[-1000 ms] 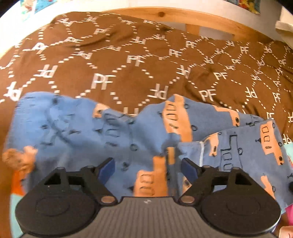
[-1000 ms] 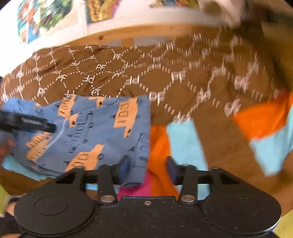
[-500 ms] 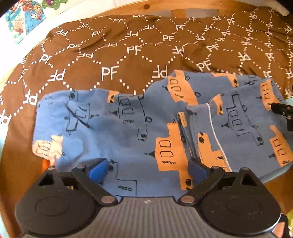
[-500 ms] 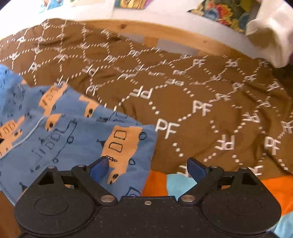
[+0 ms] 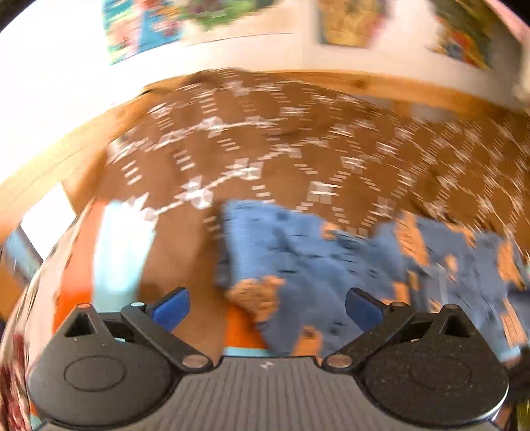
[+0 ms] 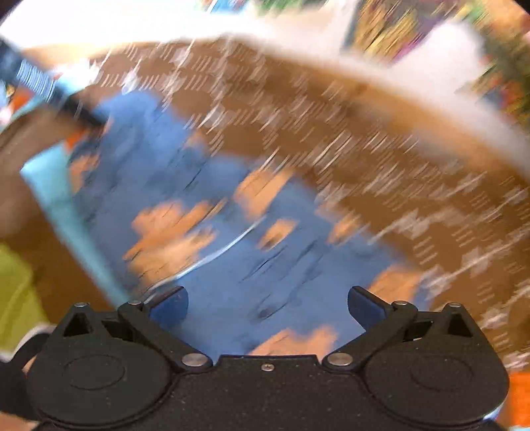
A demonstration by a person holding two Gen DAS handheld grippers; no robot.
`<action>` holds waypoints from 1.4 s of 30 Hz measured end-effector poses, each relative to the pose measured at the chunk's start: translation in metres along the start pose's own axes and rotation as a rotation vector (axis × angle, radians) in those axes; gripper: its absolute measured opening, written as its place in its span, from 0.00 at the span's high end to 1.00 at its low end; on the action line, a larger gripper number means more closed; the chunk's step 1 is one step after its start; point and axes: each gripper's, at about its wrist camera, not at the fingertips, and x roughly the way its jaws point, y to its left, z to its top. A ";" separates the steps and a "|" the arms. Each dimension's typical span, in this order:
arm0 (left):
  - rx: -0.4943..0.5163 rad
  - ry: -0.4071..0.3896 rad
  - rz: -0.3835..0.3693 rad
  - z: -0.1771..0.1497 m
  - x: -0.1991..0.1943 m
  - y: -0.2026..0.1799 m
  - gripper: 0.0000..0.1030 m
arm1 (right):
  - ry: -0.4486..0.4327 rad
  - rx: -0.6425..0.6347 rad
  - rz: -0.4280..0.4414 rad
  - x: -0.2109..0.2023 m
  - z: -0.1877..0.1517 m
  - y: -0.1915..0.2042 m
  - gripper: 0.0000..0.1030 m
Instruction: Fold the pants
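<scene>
The blue pants with orange vehicle prints (image 5: 331, 262) lie folded on the brown patterned bedspread (image 5: 265, 149). Both views are motion-blurred. My left gripper (image 5: 266, 306) is open and empty, just above the left end of the pants. My right gripper (image 6: 266, 306) is open and empty, hovering over the pants (image 6: 232, 232), which fill the middle of its view. The left gripper shows as a dark blurred shape at the upper left of the right wrist view (image 6: 49, 89).
A wooden bed frame (image 5: 381, 86) runs along the far edge, with a white wall and colourful pictures (image 5: 347, 20) behind. Orange and light blue cloth (image 5: 112, 252) lies at the left of the pants. A yellow-green patch (image 6: 16, 291) sits at the lower left.
Both grippers have swung fast, blurring the views. The left view has turned left, so the pants now sit to the right. The right gripper has moved over the pants. Both jaws stay open.
</scene>
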 end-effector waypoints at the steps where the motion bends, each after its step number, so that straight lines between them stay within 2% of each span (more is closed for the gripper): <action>1: -0.041 -0.001 0.008 -0.003 0.003 0.009 0.01 | 0.051 0.012 0.017 0.007 0.002 -0.001 0.01; 3: -0.102 0.024 0.002 -0.006 0.008 0.022 0.03 | 0.089 0.050 0.056 0.009 0.012 -0.010 0.01; 5: -0.134 0.018 -0.036 -0.007 0.007 0.028 0.15 | 0.116 0.031 0.071 0.004 0.031 -0.020 0.01; 6: -0.139 0.014 -0.049 -0.005 0.008 0.029 0.24 | 0.123 -0.001 0.071 0.001 0.043 -0.023 0.01; 8: -0.144 0.021 -0.080 -0.003 0.011 0.029 0.31 | 0.151 -0.097 0.078 -0.004 0.070 -0.029 0.01; 10: -0.162 0.040 -0.108 -0.002 0.018 0.030 0.42 | 0.194 -0.211 0.093 -0.007 0.101 -0.029 0.01; 12: -0.164 0.048 -0.122 -0.002 0.022 0.029 0.43 | 0.231 -0.319 0.121 -0.007 0.133 -0.023 0.01; 14: -0.162 0.043 -0.125 -0.004 0.020 0.028 0.49 | 0.255 -0.406 0.150 0.000 0.165 -0.012 0.01; 15: -0.165 0.042 -0.131 -0.005 0.019 0.028 0.55 | 0.254 -0.440 0.170 0.005 0.180 -0.004 0.01; 17: -0.185 0.039 -0.156 -0.006 0.018 0.029 0.60 | 0.198 -0.486 0.221 0.014 0.210 0.014 0.01; 20: -0.198 0.045 -0.156 -0.008 0.023 0.029 0.70 | 0.056 -0.513 0.296 0.027 0.241 0.035 0.01; 22: -0.198 0.058 -0.148 -0.009 0.028 0.028 0.84 | -0.003 -0.556 0.333 0.038 0.247 0.046 0.03; 23: -0.202 0.059 -0.139 -0.009 0.029 0.028 0.86 | -0.028 -0.582 0.340 0.045 0.248 0.052 0.10; 26: -0.219 0.041 -0.138 -0.008 0.030 0.031 0.88 | -0.112 -0.635 0.301 0.063 0.246 0.065 0.22; 27: -0.223 0.039 -0.143 -0.008 0.030 0.032 0.88 | -0.129 -0.631 0.313 0.068 0.246 0.066 0.23; 30: -0.229 0.045 -0.140 -0.010 0.033 0.034 0.88 | -0.094 -0.629 0.392 0.080 0.246 0.066 0.33; 34: -0.224 0.040 -0.136 -0.009 0.034 0.032 0.88 | -0.104 -0.629 0.471 0.081 0.244 0.068 0.45; 40: -0.218 0.033 -0.131 -0.009 0.036 0.031 0.88 | -0.059 -0.636 0.487 0.093 0.243 0.081 0.50; 42: -0.228 0.029 -0.133 -0.010 0.036 0.032 0.89 | -0.049 -0.622 0.487 0.097 0.244 0.083 0.64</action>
